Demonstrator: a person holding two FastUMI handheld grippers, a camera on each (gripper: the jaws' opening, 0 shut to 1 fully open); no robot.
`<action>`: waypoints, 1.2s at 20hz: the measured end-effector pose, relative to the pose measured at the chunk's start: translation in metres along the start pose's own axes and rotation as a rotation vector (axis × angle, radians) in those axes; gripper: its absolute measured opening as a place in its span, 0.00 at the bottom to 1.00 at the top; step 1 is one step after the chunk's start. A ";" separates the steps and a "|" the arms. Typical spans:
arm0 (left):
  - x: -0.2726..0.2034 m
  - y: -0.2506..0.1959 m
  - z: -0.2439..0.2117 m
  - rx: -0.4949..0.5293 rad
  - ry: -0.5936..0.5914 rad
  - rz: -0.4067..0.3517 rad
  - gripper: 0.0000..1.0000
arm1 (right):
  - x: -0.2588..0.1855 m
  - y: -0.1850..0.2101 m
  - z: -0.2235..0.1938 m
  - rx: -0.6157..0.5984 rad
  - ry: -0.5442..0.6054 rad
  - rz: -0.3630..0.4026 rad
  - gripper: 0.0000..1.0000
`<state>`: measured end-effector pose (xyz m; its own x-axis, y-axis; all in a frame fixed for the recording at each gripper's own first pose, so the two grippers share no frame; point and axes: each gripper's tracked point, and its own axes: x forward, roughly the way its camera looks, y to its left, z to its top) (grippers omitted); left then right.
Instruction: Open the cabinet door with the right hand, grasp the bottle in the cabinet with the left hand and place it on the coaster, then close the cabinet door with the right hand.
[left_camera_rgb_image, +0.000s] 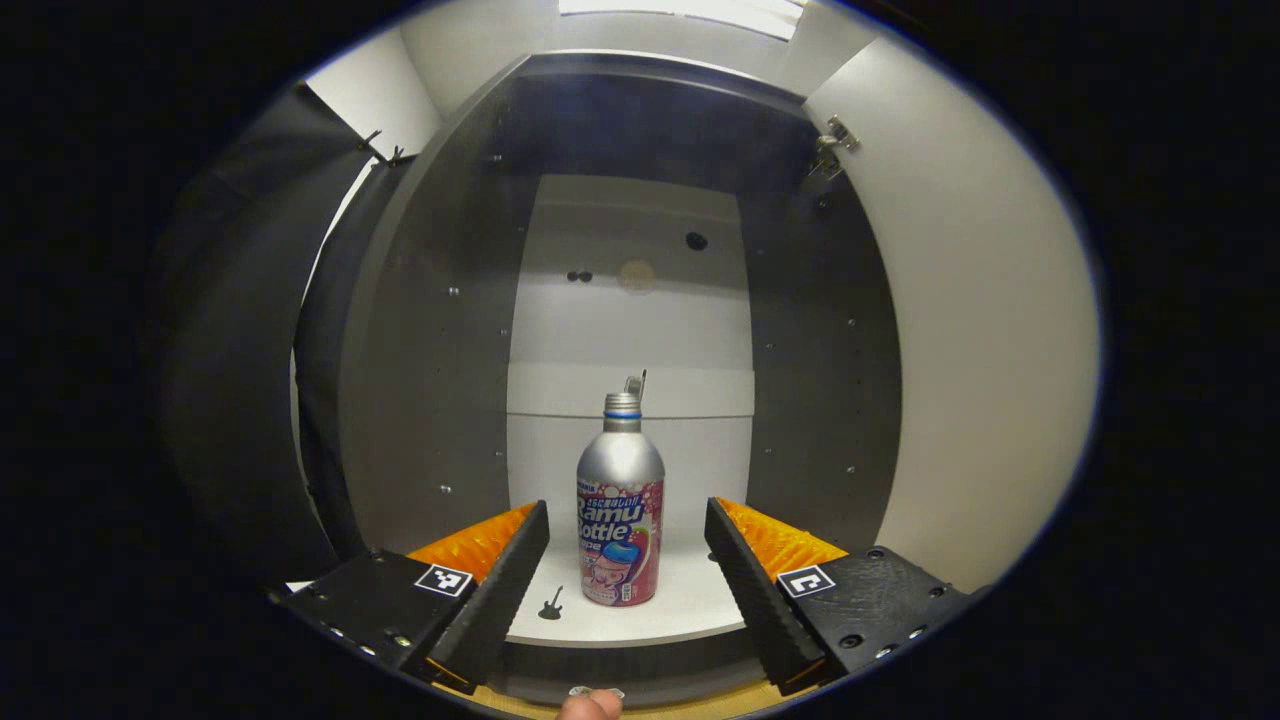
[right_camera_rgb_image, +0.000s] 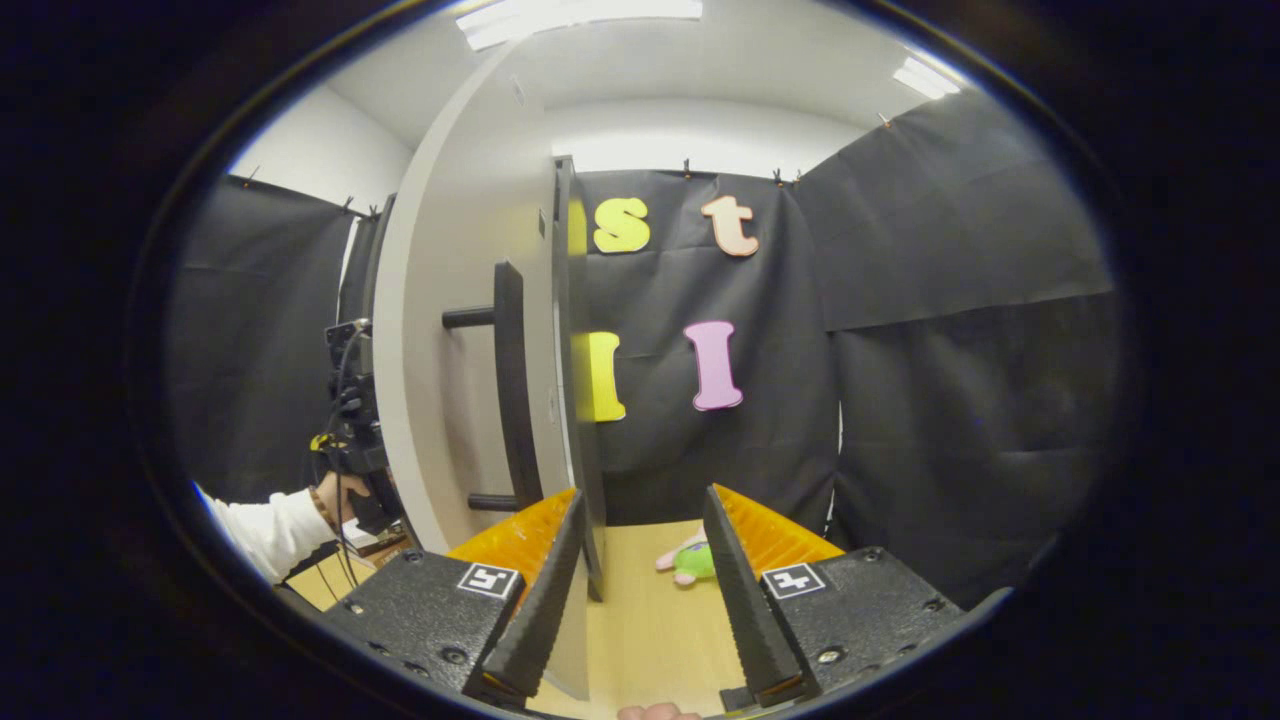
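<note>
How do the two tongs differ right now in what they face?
The left tongs point into the open cabinet, with the bottle upright between their fingers but untouched; the right tongs stand outside, by the edge of the open door. The left face a shelf, the right face the table with a small toy. Both are open.

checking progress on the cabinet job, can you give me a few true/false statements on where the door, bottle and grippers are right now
1. The cabinet door is open. True.
2. The bottle lies on its side. False: it stands upright on the cabinet shelf.
3. The left gripper is shut on the bottle. False: its fingers are spread, apart from the bottle.
4. The right gripper is open, near the door's edge. True.
5. A small plush toy lies on the table. True.
</note>
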<state>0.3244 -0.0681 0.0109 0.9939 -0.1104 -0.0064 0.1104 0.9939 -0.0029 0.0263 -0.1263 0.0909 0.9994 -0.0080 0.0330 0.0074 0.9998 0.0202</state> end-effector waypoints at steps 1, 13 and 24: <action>0.010 0.001 -0.007 0.005 0.017 0.009 0.95 | 0.001 -0.001 0.000 0.001 -0.001 -0.006 0.75; 0.066 0.005 -0.028 -0.036 0.047 0.025 0.95 | 0.015 -0.008 -0.006 0.009 0.024 -0.041 0.75; 0.049 0.009 0.001 -0.048 -0.009 -0.031 0.78 | 0.017 -0.006 -0.007 0.028 0.023 -0.038 0.75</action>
<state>0.3738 -0.0647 0.0113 0.9900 -0.1412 0.0033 0.1411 0.9887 -0.0507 0.0435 -0.1324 0.0847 0.9989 -0.0455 0.0090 0.0450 0.9978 0.0490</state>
